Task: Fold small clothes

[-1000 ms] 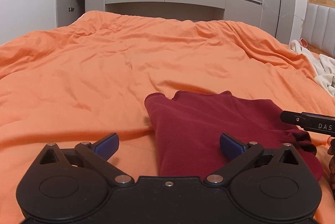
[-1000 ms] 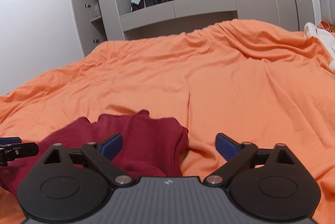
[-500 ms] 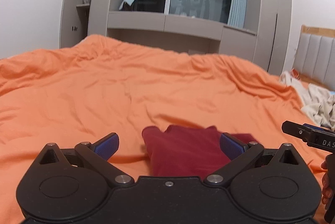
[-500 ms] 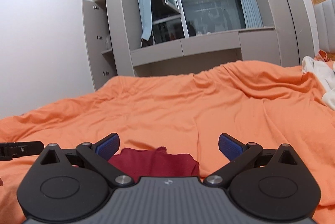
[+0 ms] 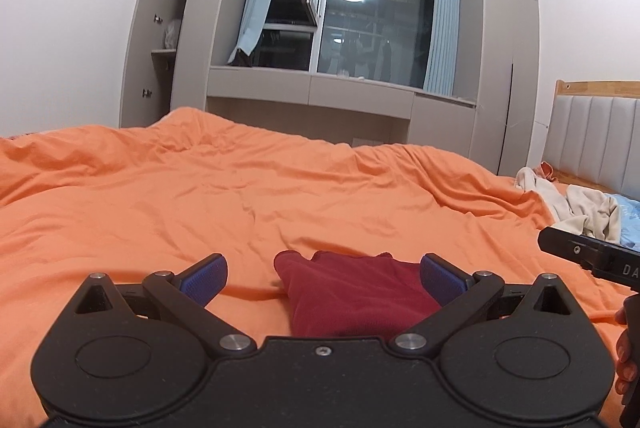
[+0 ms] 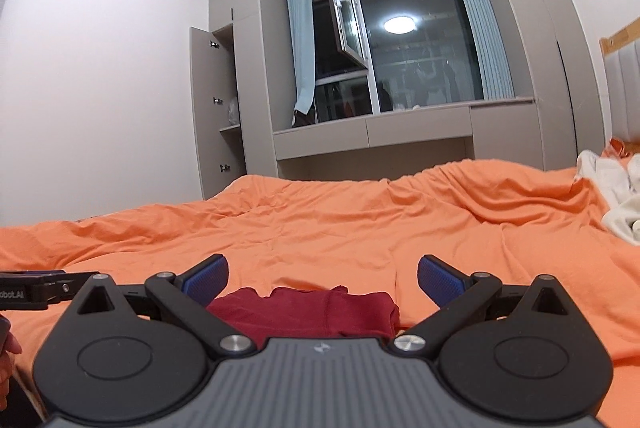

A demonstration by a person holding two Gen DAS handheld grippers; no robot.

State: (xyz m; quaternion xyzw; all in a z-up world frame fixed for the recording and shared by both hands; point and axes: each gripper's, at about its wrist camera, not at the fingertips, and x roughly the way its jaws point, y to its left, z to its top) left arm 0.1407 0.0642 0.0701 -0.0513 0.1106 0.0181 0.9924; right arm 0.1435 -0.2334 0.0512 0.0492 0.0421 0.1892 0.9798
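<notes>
Dark red fabric garment (image 5: 356,292), compactly bundled, was seen lying on the wrinkled orange bed cover (image 5: 280,196), just ahead of both claws. Left claw (image 5: 322,276) was spread wide with nothing gripped; right claw (image 6: 322,278) was likewise splayed and empty. Both were held above the bed, tilted toward the room, probably because the garment was judged folded and released. A cream crumpled clothes pile (image 5: 576,204) was seen near the grey padded headboard (image 5: 596,140), likely next for folding.
</notes>
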